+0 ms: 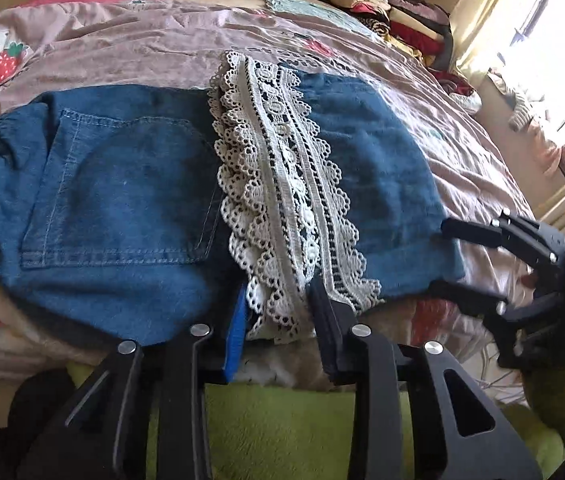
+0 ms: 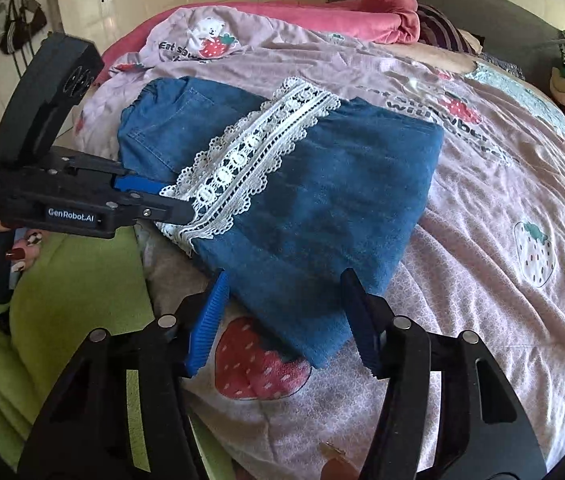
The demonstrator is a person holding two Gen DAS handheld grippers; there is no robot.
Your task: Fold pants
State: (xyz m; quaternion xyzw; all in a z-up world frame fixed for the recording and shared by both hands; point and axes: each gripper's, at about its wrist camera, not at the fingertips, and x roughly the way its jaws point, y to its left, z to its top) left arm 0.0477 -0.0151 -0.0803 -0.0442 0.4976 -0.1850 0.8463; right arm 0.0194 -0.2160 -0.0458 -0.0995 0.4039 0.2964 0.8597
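Note:
Blue denim pants (image 1: 130, 200) lie folded on the bed, a white lace hem band (image 1: 282, 184) across the top. They also show in the right wrist view (image 2: 322, 208), with the lace (image 2: 250, 156). My left gripper (image 1: 278, 312) is open, its jaws either side of the lace's near edge; it appears in the right wrist view (image 2: 158, 204) at the pants' left side. My right gripper (image 2: 286, 300) is open, straddling the pants' near corner; it shows in the left wrist view (image 1: 448, 256) at the right edge.
A pink strawberry-print bedsheet (image 2: 482, 220) covers the bed. A pink garment (image 2: 342, 16) lies at the head. A pile of folded clothes (image 1: 398, 12) sits at the far corner near a window. A green blanket (image 1: 282, 432) lies at the near edge.

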